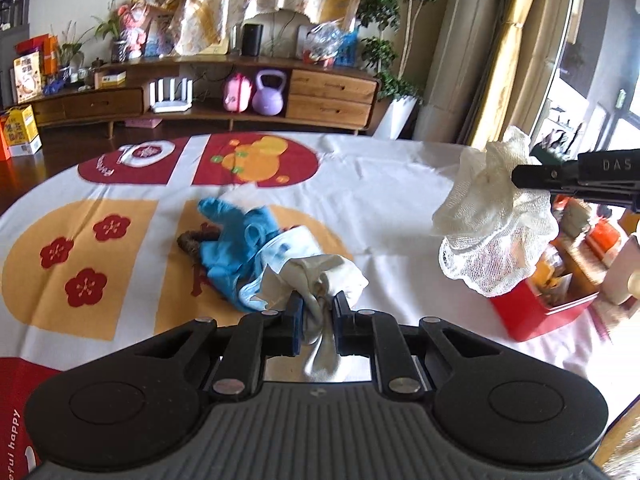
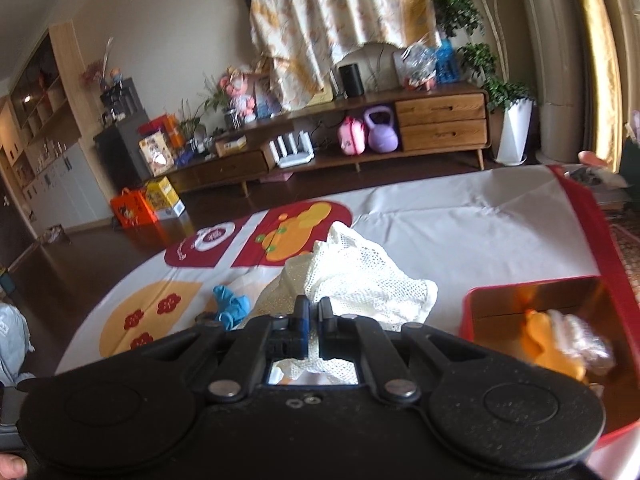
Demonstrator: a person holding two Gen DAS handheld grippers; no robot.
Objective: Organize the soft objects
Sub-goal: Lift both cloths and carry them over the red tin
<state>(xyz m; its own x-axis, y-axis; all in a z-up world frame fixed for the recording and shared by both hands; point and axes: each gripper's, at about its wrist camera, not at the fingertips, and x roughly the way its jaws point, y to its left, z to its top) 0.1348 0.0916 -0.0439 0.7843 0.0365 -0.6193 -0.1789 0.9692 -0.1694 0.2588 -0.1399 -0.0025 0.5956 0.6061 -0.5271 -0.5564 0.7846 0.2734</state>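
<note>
My left gripper (image 1: pixel 317 309) is shut on a pale grey-white cloth (image 1: pixel 320 276) just above the table. Beyond it lies a blue cloth (image 1: pixel 232 240) with a brown item under it. My right gripper (image 2: pixel 314 318) is shut on a white mesh cloth (image 2: pixel 352 272). In the left wrist view the right gripper (image 1: pixel 520 178) holds the mesh cloth (image 1: pixel 492 216) in the air over a red box (image 1: pixel 540 312). The red box (image 2: pixel 500 300) sits to the right of the right gripper and holds an orange soft item (image 2: pixel 548 344).
The table wears a white cover (image 1: pixel 380 184) with red and yellow prints. A wooden TV cabinet (image 1: pixel 320 92) stands beyond the table, with potted plants (image 1: pixel 392 60) at its right. Curtains and a window are at the right.
</note>
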